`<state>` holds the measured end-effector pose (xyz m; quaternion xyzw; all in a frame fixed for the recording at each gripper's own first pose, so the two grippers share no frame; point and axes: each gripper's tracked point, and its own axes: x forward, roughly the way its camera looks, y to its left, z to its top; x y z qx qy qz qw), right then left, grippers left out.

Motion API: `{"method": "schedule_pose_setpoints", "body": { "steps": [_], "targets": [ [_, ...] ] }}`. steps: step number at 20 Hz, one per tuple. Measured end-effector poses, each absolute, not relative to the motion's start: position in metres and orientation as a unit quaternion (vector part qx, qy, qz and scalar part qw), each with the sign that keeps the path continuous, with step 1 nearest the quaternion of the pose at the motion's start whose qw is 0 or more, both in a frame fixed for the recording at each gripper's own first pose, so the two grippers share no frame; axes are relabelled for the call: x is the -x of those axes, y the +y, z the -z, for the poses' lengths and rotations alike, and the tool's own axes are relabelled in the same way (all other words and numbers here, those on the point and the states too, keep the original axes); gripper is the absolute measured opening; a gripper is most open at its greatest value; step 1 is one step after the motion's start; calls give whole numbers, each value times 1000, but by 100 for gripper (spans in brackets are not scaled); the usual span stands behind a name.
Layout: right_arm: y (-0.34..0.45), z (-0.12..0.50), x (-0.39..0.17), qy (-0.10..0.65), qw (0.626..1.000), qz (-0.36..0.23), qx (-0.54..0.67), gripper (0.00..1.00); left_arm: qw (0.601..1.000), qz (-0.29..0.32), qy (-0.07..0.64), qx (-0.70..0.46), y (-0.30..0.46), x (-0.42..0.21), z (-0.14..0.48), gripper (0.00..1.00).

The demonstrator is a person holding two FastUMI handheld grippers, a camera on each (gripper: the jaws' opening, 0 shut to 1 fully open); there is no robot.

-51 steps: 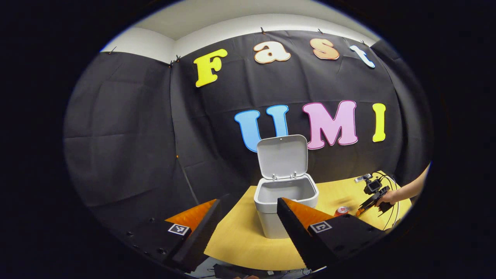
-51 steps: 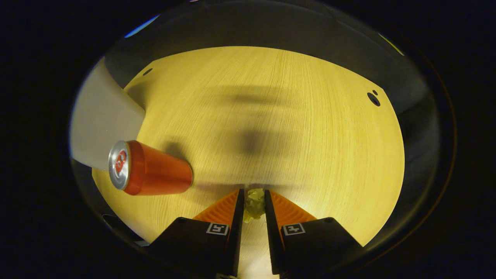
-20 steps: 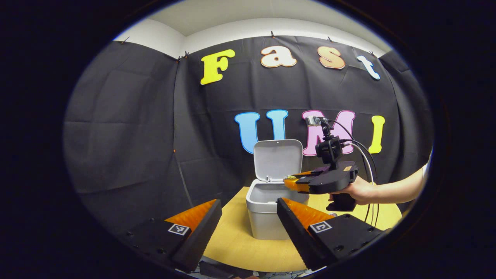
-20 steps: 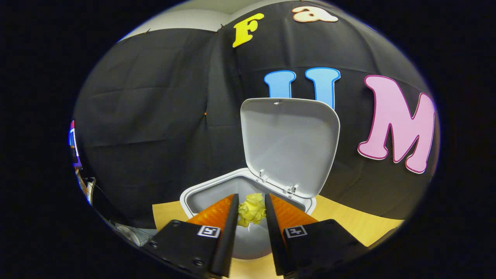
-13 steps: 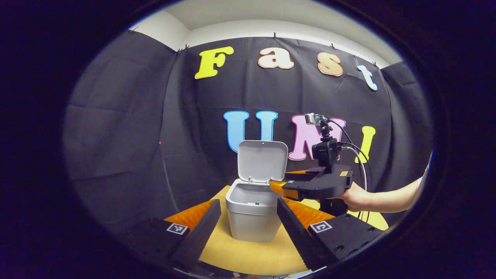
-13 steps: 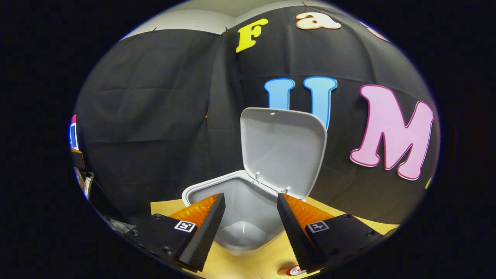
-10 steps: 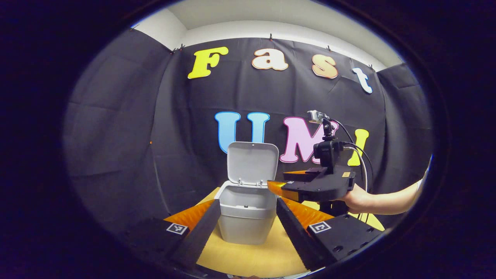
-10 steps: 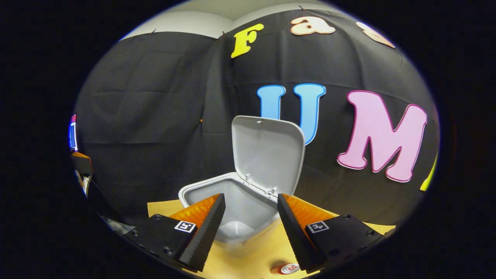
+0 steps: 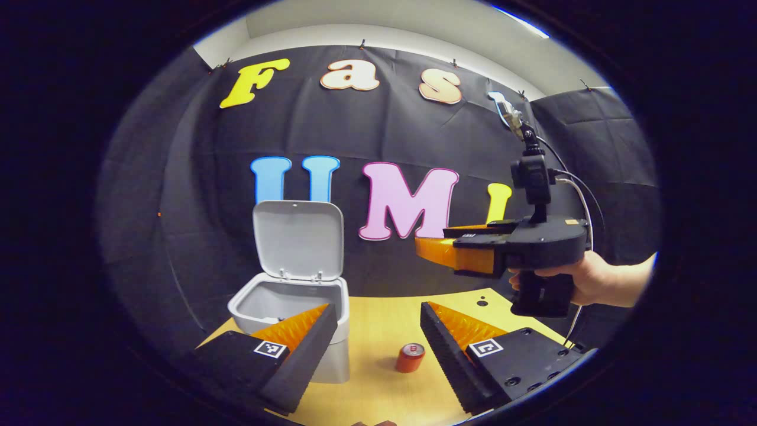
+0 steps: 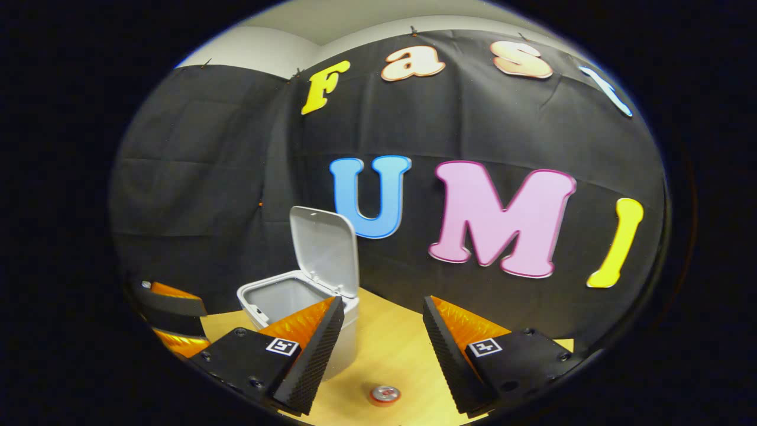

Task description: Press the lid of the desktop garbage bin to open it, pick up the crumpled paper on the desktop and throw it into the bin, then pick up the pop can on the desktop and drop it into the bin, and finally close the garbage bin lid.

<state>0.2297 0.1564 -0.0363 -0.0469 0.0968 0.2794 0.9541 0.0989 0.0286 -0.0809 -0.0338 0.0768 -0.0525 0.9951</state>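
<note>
1. The right gripper [image 10: 378,349] has its fingers spread wide with nothing between them. In the left gripper view it is held in a hand [image 9: 582,278] in the air, above the bench [image 9: 378,307].
2. The left gripper [image 9: 375,355] also has its fingers wide and empty, low at the near edge of the bench.
3. The garbage bin [image 9: 284,299] stands toward the bench's left side with its lid [image 9: 297,238] upright and open. I cannot see any crumpled paper on the bench; whether it lies inside the bin cannot be told from here.
4. The pop can [image 9: 410,357] stands upright on the bench, near the front edge, to the right of the bin and apart from it. The right gripper view looks down on its top [image 10: 384,394].
5. Judged step: reaching down for the can with the right gripper.
6. Risks:
   - Coming down off-centre, one finger could clip the can's rim and tip it, and it might roll off the near edge.
   - A thin-walled round can may slip or twist if pinched too close to its top.
   - Carrying it across, the can or gripper could knock the upright lid shut early or nudge the light bin.
</note>
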Motion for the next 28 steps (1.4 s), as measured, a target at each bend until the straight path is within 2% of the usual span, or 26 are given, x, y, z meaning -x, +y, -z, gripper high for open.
{"method": "schedule_pose_setpoints", "body": {
  "steps": [5,8,16,25,26,28],
  "targets": [
    [76,32,-222,105,969,-213,72,88,989,99,110,17,-17,-140,156,98],
    [40,39,-214,120,972,-187,82,88,984,113,135,6,-37,-164,201,96],
    [-23,61,-202,157,974,-138,84,88,969,71,234,20,-45,-214,307,96],
    [-57,86,-209,191,974,-102,70,88,940,79,331,-12,-63,-247,393,97],
    [-60,89,-208,196,973,-98,71,88,939,87,333,-16,-66,-249,393,88],
    [-62,91,-208,199,973,-94,68,88,938,89,334,-29,-65,-247,387,86]
  ]
}}
